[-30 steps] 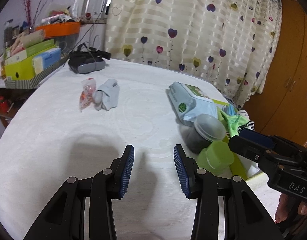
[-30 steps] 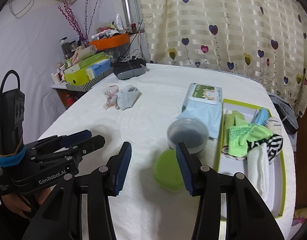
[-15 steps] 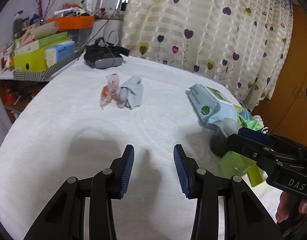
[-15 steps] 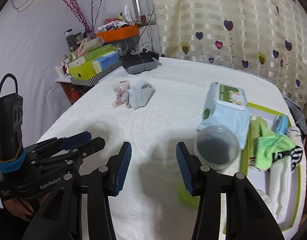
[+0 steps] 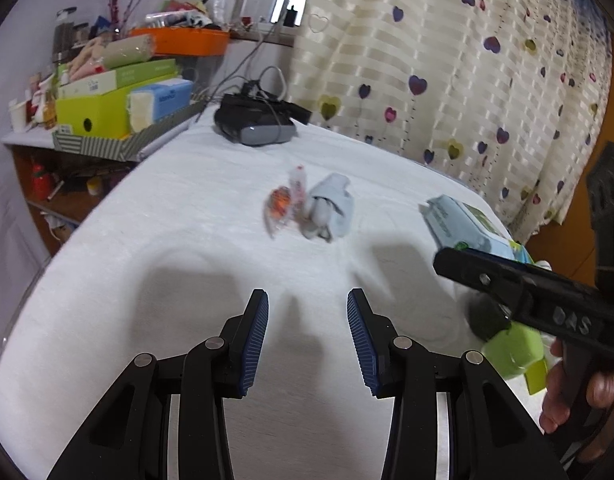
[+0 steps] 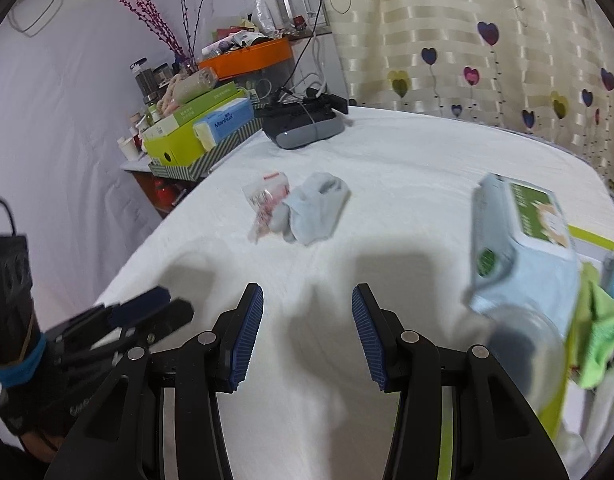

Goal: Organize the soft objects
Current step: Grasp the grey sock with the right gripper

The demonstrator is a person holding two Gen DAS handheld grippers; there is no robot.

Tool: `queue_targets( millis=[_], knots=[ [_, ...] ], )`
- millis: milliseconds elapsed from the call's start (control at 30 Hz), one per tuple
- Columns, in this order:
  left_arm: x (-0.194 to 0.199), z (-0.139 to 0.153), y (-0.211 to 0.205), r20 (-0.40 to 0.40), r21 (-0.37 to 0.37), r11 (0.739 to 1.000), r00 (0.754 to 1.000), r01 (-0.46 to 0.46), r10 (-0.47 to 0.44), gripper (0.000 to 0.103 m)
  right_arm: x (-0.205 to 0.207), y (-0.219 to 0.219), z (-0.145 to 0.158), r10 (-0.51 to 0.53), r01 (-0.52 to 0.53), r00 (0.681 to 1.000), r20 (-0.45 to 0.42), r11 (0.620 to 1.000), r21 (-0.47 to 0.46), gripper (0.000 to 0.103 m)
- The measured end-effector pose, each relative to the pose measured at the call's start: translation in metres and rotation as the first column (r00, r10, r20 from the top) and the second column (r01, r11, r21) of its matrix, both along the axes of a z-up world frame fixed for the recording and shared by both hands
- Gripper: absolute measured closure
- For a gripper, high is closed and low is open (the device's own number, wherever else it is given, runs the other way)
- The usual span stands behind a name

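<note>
Sock (image 6: 317, 210), pale blue, lies loose mid-frame beside a snack packet (image 6: 267, 200), uncollected. Left gripper (image 5: 307, 334) and right gripper (image 6: 307, 334) both gape empty, apparently readied for pickup.

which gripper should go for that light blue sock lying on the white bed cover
Probably the left gripper: the crumpled light blue sock lies almost straight ahead of its open jaws. From the right gripper, also open and empty, it sits slightly left.

White bedsheet (image 6: 407, 168); pale blue-grey sock (image 6: 315, 210); cream striped curtain (image 6: 487, 40), purple/pink/yellow hearts; orange tray (image 6: 247, 62) at 11 o'clock.
</note>
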State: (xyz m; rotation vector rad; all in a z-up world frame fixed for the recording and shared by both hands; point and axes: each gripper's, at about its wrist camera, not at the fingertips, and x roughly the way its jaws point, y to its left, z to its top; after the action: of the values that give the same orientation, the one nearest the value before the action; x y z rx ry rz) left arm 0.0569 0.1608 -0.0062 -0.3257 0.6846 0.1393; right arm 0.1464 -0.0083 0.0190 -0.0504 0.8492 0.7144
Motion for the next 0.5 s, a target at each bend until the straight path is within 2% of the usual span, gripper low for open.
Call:
queue_targets(
  millis=[267,500],
  knots=[
    [0.007,0.004,0.026,0.003,0.012,1.000,1.000,-0.013,0.013,0.063,0.043,0.039,-0.014,-0.024,0.027,0.997,-0.079,0.999,0.039,0.055],
    [0.017,0.000,0.042,0.000,-0.013,1.000,1.000,-0.021,0.021,0.063,0.081,0.062,-0.035,-0.057,0.075,0.982,-0.179,0.993,0.095,0.055]
  ],
)
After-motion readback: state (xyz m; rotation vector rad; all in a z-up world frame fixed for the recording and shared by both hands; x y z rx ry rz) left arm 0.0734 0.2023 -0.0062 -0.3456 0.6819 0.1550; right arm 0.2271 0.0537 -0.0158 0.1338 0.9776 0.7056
